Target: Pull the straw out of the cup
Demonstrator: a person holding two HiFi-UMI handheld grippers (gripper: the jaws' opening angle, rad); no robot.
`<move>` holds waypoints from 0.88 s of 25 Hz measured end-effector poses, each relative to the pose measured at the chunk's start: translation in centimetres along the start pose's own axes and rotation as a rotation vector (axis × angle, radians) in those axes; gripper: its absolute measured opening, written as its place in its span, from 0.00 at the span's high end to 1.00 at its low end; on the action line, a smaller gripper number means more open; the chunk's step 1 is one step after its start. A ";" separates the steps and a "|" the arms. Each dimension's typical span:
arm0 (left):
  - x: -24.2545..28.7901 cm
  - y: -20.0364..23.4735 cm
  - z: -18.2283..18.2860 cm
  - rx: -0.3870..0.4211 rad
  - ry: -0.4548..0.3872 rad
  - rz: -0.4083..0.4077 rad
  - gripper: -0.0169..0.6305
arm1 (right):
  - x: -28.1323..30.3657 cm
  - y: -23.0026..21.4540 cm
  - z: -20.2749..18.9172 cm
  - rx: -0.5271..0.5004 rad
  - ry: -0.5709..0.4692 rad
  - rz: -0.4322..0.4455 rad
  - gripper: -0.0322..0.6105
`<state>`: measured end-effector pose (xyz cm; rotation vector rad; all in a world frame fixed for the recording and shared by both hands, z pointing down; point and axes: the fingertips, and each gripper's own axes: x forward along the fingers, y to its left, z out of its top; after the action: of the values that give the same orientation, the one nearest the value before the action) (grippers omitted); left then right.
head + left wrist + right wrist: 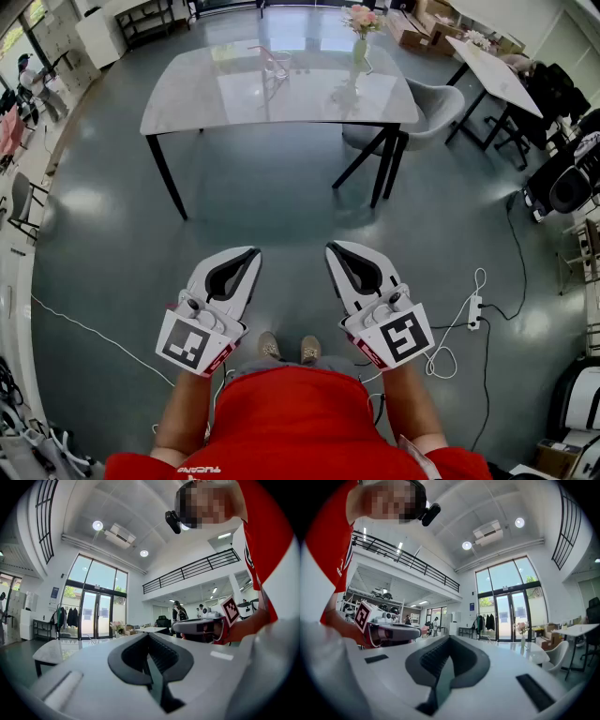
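Observation:
A small clear cup (272, 64) with a thin pinkish straw stands on the grey marble-top table (187, 103), far ahead of me; it is too small to make out in detail. My left gripper (247, 255) and right gripper (334, 253) are held level side by side above the floor, well short of the table. Both are shut with nothing between the jaws. In the left gripper view my left gripper (149, 638) shows its pads together, and the right gripper (201, 626) hangs beside it. The right gripper (448, 641) looks the same in its own view, with the left gripper (391, 632) alongside.
A vase of flowers (360, 37) stands on the table's right part. A grey chair (433, 105) sits at its right end, a second white table (497, 70) beyond. A power strip with white cable (475, 311) lies on the floor to my right.

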<state>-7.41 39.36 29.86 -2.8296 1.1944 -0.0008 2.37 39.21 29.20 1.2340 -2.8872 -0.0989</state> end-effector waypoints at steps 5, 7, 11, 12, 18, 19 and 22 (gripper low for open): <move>0.4 -0.1 -0.4 -0.001 0.005 0.002 0.97 | 0.0 -0.3 -0.4 0.000 0.001 0.006 0.95; 0.5 -0.2 -0.5 -0.003 0.005 0.005 0.97 | -0.1 -0.4 -0.4 -0.001 0.002 0.009 0.95; 0.8 -0.4 -0.4 -0.003 0.008 0.008 0.97 | -0.2 -0.5 -0.3 0.015 -0.006 0.034 0.95; 0.9 -0.4 -0.4 -0.003 0.009 0.010 0.97 | -0.3 -0.4 -0.2 0.029 -0.012 0.050 0.95; 1.3 -0.7 -0.6 -0.002 0.007 0.025 0.97 | -0.4 -0.7 -0.5 0.051 -0.025 0.071 0.95; 1.3 -0.7 -0.6 0.000 0.006 0.028 0.97 | -0.4 -0.9 -0.5 0.046 -0.024 0.071 0.95; 1.7 -0.7 -0.1 0.007 0.003 0.042 0.97 | -0.6 -1.7 -0.1 0.034 -0.029 0.073 0.95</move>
<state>-5.73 38.60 29.93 -2.7992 1.2519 -0.0065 4.01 38.52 29.18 1.1400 -2.9670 -0.0683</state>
